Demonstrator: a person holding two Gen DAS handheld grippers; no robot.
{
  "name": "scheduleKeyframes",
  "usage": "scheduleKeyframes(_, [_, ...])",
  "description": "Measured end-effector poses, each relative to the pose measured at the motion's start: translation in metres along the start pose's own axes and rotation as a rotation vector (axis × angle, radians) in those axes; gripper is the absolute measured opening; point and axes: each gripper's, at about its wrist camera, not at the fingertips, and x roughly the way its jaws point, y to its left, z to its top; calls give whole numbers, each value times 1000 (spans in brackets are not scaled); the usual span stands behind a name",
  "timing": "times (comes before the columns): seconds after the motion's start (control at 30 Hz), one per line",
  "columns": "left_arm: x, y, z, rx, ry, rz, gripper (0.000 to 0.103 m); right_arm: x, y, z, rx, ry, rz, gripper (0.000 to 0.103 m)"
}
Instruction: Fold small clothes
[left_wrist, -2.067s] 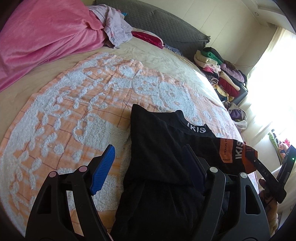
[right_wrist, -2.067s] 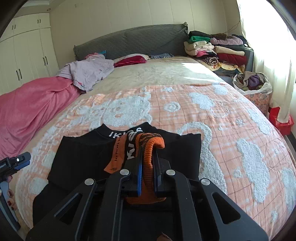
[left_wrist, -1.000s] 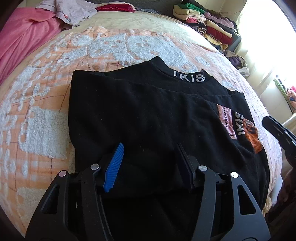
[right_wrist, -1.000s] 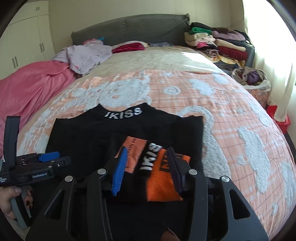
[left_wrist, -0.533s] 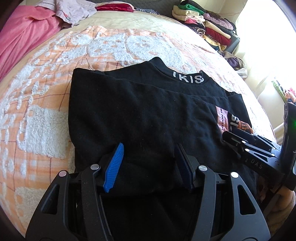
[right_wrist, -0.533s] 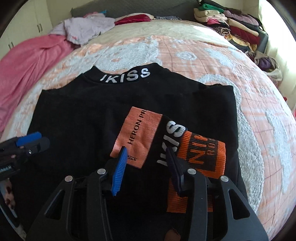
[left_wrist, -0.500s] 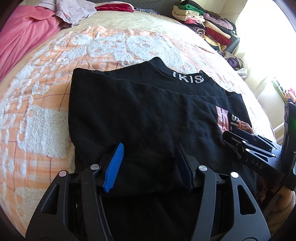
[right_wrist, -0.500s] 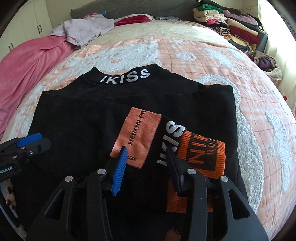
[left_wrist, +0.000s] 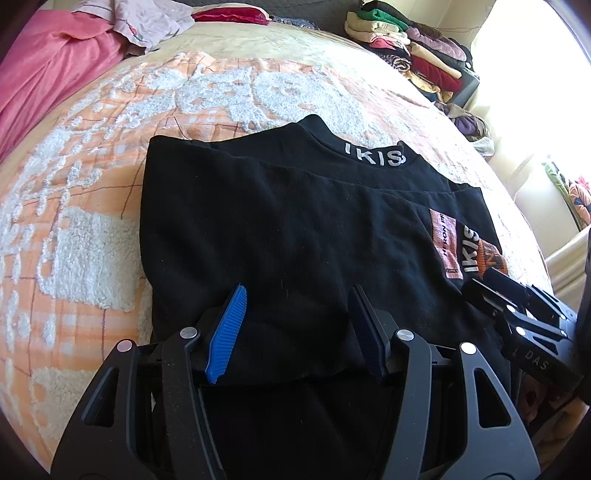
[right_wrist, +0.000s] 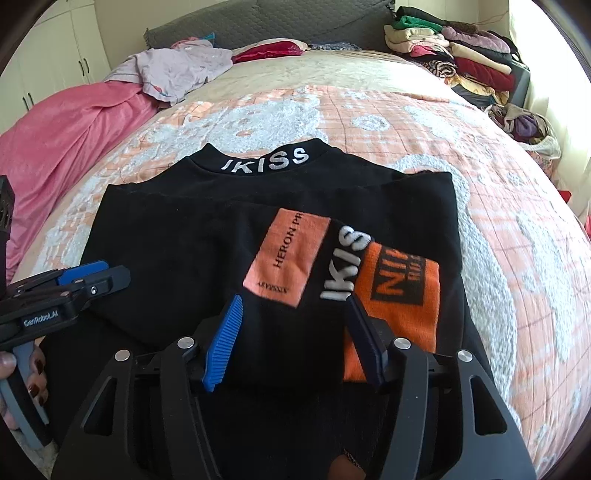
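A black top (left_wrist: 280, 229) with a white "IKISS" collar (right_wrist: 266, 162) lies flat on the bed, sleeves folded in over the body. An orange cuff (right_wrist: 399, 291) and an orange label patch (right_wrist: 288, 258) show on the folded right sleeve. My left gripper (left_wrist: 295, 325) is open, jaws wide, low over the near left part of the top. My right gripper (right_wrist: 291, 332) is open over the folded sleeve, holding nothing. Each gripper shows in the other's view, the left (right_wrist: 74, 291) and the right (left_wrist: 517, 306).
The top lies on an orange and white fleecy blanket (right_wrist: 498, 221). A pink quilt (right_wrist: 66, 125) and a lilac garment (right_wrist: 173, 70) lie at the far left. A stack of folded clothes (right_wrist: 450, 55) and a basket (right_wrist: 528, 125) stand at the far right.
The right gripper let go of the orange-cuffed sleeve, which now lies flat on the top. Both grippers then came lower and closer over the top's near edge, and have hardly moved since.
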Motion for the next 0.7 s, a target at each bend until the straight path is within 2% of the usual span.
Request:
scheduleKeyframes(0.1, [-1,0,-1,1,-1,1,50,-3,-1,-4,15,-1,-1,61])
scheduleKeyframes(0.37, [-8,0,-6,-1,-16,10,50,-16,-7,-12,66,-16,19,62])
scheduleKeyframes(0.53, [-14,0,-7,-10,-24,7,50,-25,-8,-14,89,-24,35,67])
scheduleKeyframes(0.6, [-16,0,-8,-10,-25,8,50,-28,-7,-14,85,-27,21,76])
scheduleKeyframes(0.7, [-20,-1,-9,-11,-30,10,50,-32,-5,-15,84,-40,17,78])
